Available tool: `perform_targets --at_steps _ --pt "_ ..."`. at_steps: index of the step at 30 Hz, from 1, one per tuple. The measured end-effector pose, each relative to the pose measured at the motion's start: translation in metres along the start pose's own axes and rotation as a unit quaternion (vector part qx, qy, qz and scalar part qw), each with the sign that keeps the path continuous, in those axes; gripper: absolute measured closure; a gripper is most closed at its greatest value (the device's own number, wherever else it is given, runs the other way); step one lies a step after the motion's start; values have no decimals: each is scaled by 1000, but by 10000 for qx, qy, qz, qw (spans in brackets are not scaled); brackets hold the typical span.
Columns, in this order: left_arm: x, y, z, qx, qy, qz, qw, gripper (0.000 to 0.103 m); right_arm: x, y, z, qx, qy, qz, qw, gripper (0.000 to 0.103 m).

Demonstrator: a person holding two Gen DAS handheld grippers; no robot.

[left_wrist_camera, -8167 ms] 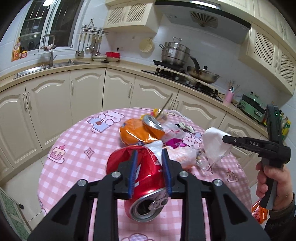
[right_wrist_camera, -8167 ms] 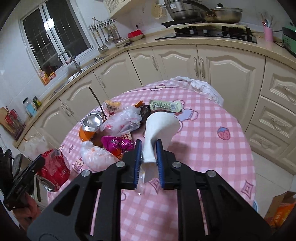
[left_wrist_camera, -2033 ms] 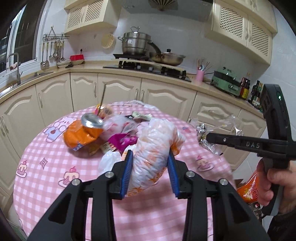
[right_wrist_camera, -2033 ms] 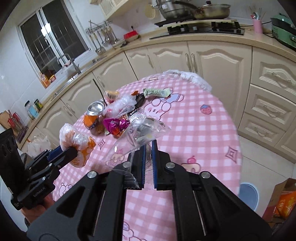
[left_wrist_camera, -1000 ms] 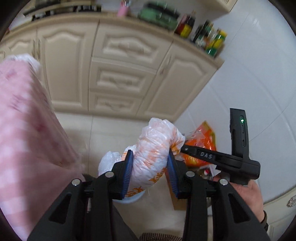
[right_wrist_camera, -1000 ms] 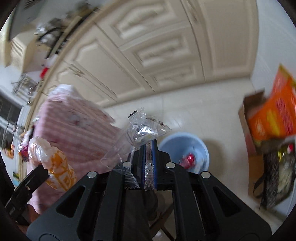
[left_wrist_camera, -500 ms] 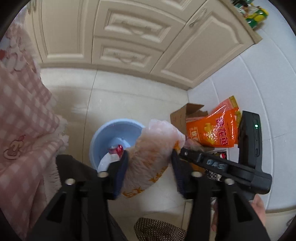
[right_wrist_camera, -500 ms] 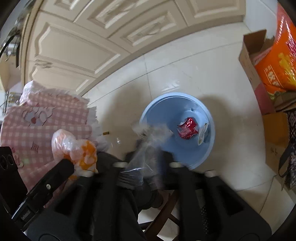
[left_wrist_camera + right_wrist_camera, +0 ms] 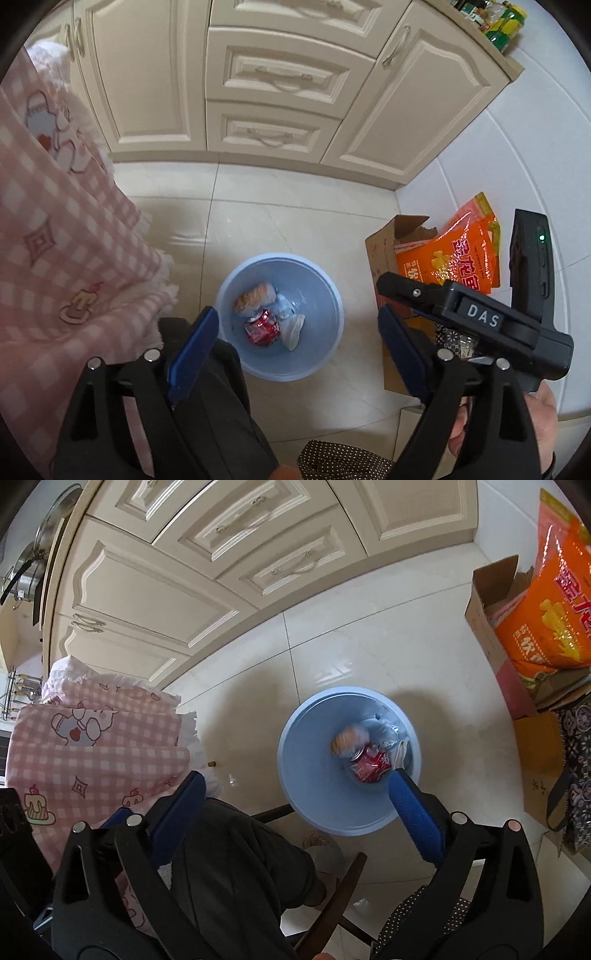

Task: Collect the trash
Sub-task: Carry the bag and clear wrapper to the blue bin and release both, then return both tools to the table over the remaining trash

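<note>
A light blue trash bin (image 9: 325,295) stands on the tiled floor below both grippers; it also shows in the right wrist view (image 9: 306,771). Inside lie a crushed red can (image 9: 263,326), an orange-and-white plastic bag (image 9: 255,295), clear wrap (image 9: 384,727) and a white paper piece (image 9: 293,330). My left gripper (image 9: 297,314) is wide open and empty above the bin. My right gripper (image 9: 295,775) is wide open and empty above the bin; it shows at the right of the left wrist view (image 9: 384,291).
The pink checked tablecloth (image 9: 55,258) hangs at the left. Cream cabinets (image 9: 280,81) stand behind the bin. A cardboard box (image 9: 384,254) with an orange bag (image 9: 458,254) sits to the right. My dark-trousered legs (image 9: 236,867) and a chair are below.
Both grippers have opened over the bin. The orange-and-white bag has dropped from the left one and the clear wrap from the right one; both now lie inside the bin.
</note>
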State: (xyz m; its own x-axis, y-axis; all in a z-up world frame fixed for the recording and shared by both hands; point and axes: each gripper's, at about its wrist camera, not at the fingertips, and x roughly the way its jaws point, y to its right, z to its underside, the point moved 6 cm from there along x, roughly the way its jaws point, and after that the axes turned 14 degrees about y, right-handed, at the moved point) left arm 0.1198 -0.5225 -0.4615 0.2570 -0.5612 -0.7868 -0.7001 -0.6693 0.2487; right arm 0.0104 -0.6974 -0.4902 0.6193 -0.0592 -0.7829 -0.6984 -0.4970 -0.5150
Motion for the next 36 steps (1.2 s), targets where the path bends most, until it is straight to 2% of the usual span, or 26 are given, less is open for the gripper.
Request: perform_targets --at_steps 8,11,17,25,31,36 --pt "-31 11 -8 157 200 29 9997 14 -27 -14 -7 -110 245 16 9996 6" --pt "-52 20 -14 215 349 185 9990 14 -47 -26 -14 -206 456 60 9987 6" --pt "-117 32 -28 451 964 349 9937 14 -98 -71 -35 -513 1030 -162 9932 6" --pt "-210 16 -53 580 1905 200 9798 14 -154 -154 -40 -1038 1542 -729 9799 6" --pt "-274 -11 -71 547 2501 -83 9666 14 -181 -208 -34 -1303 1733 -1012 9710 6" --pt "-322 -45 -77 506 2930 -493 9535 14 -203 -258 -20 -1679 1878 -1318 9587 6"
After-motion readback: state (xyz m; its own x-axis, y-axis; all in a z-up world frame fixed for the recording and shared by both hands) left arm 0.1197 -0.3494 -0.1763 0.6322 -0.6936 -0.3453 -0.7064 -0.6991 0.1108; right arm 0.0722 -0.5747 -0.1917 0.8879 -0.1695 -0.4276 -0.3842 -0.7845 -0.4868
